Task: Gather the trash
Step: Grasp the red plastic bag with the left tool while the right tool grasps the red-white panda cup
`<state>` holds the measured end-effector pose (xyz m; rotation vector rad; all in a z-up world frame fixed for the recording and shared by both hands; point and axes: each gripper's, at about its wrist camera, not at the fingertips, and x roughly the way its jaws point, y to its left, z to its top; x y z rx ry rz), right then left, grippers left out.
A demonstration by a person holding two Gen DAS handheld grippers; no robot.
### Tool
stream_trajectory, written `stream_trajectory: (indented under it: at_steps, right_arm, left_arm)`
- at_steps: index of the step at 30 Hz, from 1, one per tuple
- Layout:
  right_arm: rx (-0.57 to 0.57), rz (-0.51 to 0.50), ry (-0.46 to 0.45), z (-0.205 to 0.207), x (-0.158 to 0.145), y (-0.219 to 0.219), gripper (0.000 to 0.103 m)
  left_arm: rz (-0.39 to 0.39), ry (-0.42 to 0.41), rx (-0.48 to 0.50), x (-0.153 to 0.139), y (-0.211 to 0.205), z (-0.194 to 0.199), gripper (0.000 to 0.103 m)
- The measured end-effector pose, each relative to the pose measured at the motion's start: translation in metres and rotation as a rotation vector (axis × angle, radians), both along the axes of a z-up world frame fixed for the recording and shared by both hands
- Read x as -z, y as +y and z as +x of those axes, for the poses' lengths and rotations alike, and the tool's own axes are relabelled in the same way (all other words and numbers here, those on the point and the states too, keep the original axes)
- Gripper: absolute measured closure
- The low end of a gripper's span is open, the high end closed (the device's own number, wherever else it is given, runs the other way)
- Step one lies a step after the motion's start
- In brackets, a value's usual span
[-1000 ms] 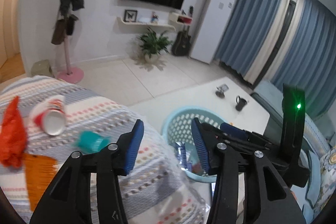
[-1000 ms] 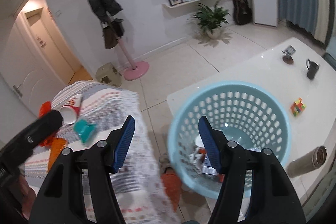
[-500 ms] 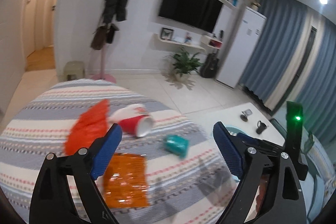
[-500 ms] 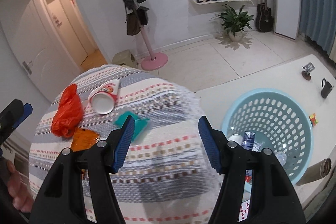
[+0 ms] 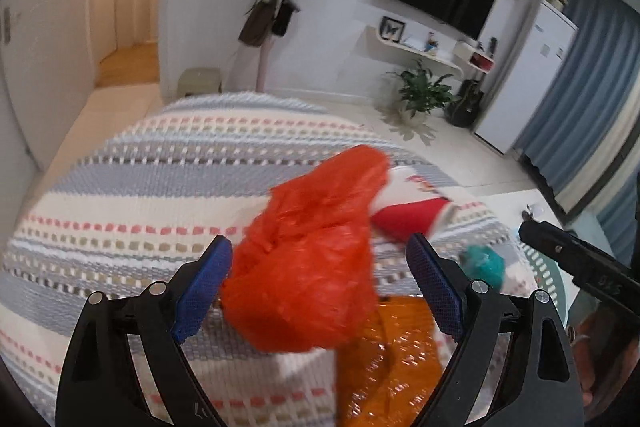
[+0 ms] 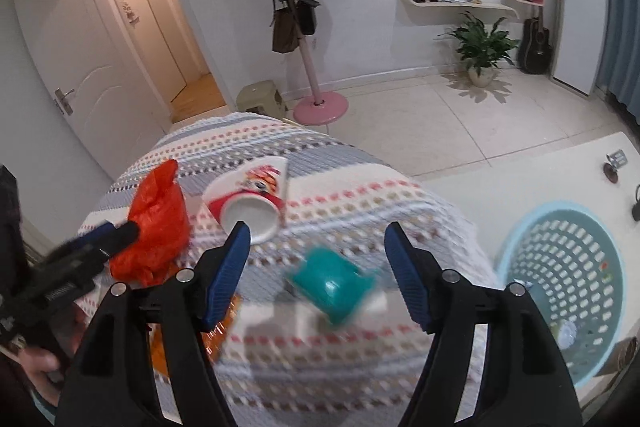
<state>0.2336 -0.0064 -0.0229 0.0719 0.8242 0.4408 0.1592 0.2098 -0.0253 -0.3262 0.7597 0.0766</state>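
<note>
A crumpled red plastic bag [image 5: 308,255] lies on the striped cloth, between the wide-open jaws of my left gripper [image 5: 320,283], which is empty. It also shows in the right wrist view [image 6: 154,227]. A shiny orange wrapper [image 5: 388,363] lies just under it. A red and white paper cup [image 6: 250,197] lies on its side beside the bag. A crumpled teal piece [image 6: 332,283] lies between the open jaws of my right gripper [image 6: 318,273], which is empty. The light blue trash basket [image 6: 520,247] stands to the right with several scraps inside.
The striped cloth [image 6: 360,199] covers a rounded surface. A white low table [image 6: 520,167] holds the basket and a dark mug [image 6: 636,203]. A coat stand [image 6: 308,67], a small stool [image 6: 260,97] and a potted plant [image 6: 482,51] stand on the tiled floor.
Both grippers have swung left from the basket to over the cloth. The left one has opened wide and now straddles the red bag. The right one now frames the teal piece.
</note>
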Motion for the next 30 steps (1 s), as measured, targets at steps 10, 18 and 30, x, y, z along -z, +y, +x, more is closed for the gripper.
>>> stream_trajectory:
  at_steps: [10, 18, 30]
  right_arm:
    - [-0.065, -0.022, 0.037, 0.023, 0.023, 0.065, 0.036]
    - [-0.050, -0.006, 0.068, 0.041, 0.031, 0.076, 0.036]
    - [-0.108, 0.029, 0.130, 0.050, 0.046, 0.090, 0.045]
  left_arm:
    - [-0.066, 0.009, -0.004, 0.018, 0.009, 0.003, 0.046]
    - [-0.059, -0.016, -0.026, 0.020, 0.003, -0.004, 0.056]
    - [-0.067, -0.033, -0.025, 0.018, 0.008, -0.016, 0.057]
